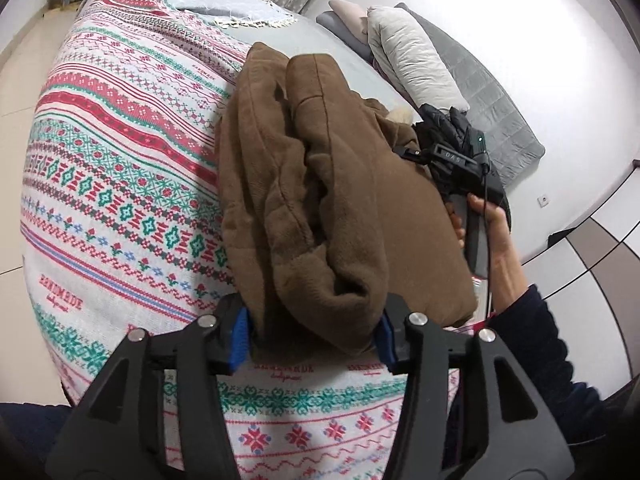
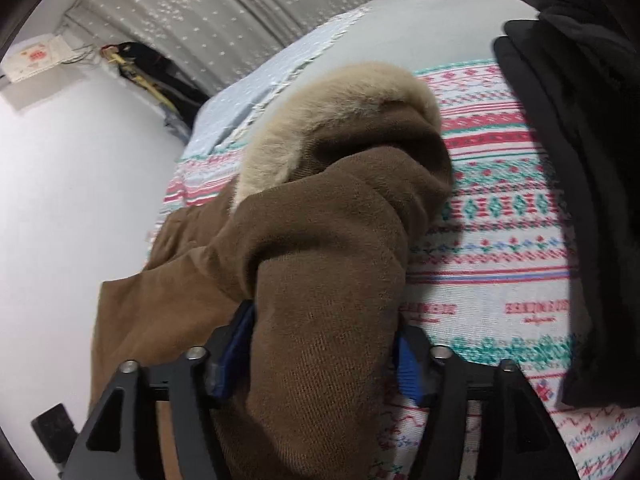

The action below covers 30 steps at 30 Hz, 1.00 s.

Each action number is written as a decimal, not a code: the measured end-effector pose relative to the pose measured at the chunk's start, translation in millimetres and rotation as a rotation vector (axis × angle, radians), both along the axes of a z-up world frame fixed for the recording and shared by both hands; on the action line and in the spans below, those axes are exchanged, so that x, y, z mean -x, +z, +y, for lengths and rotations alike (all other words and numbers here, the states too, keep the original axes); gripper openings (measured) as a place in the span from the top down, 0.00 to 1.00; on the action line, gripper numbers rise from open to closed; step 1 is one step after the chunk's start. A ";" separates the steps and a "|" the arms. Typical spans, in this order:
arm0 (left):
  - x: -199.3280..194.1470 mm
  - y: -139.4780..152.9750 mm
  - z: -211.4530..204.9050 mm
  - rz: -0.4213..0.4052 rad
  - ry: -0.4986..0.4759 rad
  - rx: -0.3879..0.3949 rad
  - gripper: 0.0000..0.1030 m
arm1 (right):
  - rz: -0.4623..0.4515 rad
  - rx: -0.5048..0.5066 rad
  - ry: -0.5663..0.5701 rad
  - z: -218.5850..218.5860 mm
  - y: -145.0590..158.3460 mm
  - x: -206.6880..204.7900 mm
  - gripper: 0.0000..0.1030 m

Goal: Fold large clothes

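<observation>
A brown coat (image 1: 312,184) lies folded into a thick bundle on a bed covered by a patterned red, green and white blanket (image 1: 120,160). Its near rolled edge sits between the blue pads of my left gripper (image 1: 312,344), which stand slightly off the cloth, so the gripper is open. In the right wrist view the coat (image 2: 320,248) shows its hood end with a beige fur trim (image 2: 320,100). A thick fold lies between the jaws of my right gripper (image 2: 320,360), with a gap at the right pad (image 2: 406,364). A hand (image 1: 488,220) holds that right gripper at the coat's far side.
A black padded jacket (image 2: 580,200) lies on the blanket (image 2: 500,240) just right of the coat. Pillows (image 1: 408,56) and a grey quilt (image 1: 492,100) are piled at the bed's far end. A curtain (image 2: 200,12) hangs behind. The bed's left edge drops to a pale floor (image 1: 16,120).
</observation>
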State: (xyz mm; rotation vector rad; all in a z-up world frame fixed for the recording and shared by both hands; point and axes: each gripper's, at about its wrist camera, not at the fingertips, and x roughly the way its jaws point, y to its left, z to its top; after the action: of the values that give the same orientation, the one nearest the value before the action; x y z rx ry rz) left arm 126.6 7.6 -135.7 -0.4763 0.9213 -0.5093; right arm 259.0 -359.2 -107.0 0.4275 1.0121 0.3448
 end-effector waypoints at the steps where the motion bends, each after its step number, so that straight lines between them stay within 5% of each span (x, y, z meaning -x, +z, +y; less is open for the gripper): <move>1: 1.8 3.7 1.8 0.003 -0.001 0.003 0.49 | -0.005 0.006 -0.010 1.3 6.4 1.5 0.33; 5: 15.1 25.2 13.3 -0.004 0.008 -0.021 0.49 | -0.043 0.065 -0.064 1.0 30.3 22.2 0.31; 10: 23.0 66.6 25.0 -0.123 0.075 -0.087 0.49 | -0.121 0.165 -0.034 12.5 64.0 51.2 0.31; 15: -14.7 111.8 -30.6 -0.251 -0.037 -0.284 0.45 | -0.211 0.238 -0.022 39.8 89.6 89.7 0.31; 19: -70.3 100.6 -79.0 -0.238 -0.102 -0.497 0.45 | -0.246 0.240 -0.002 59.1 96.6 113.1 0.32; 23: -109.0 71.3 -96.8 -0.192 -0.075 -0.627 0.47 | -0.259 0.329 0.033 79.8 89.6 136.4 0.38; 27: -123.5 35.0 -79.6 -0.048 -0.045 -0.592 0.50 | -0.188 0.362 0.059 88.5 61.4 137.5 0.39; 30: -117.1 31.7 -73.7 -0.057 -0.016 -0.587 0.48 | -0.190 0.416 0.074 95.0 47.8 139.4 0.39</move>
State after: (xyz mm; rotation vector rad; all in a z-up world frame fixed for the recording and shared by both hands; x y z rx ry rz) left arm 243.7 -66.0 -104.0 0.0774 0.9690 -0.2442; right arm 119.6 -264.2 -59.1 -0.0184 0.8860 0.2273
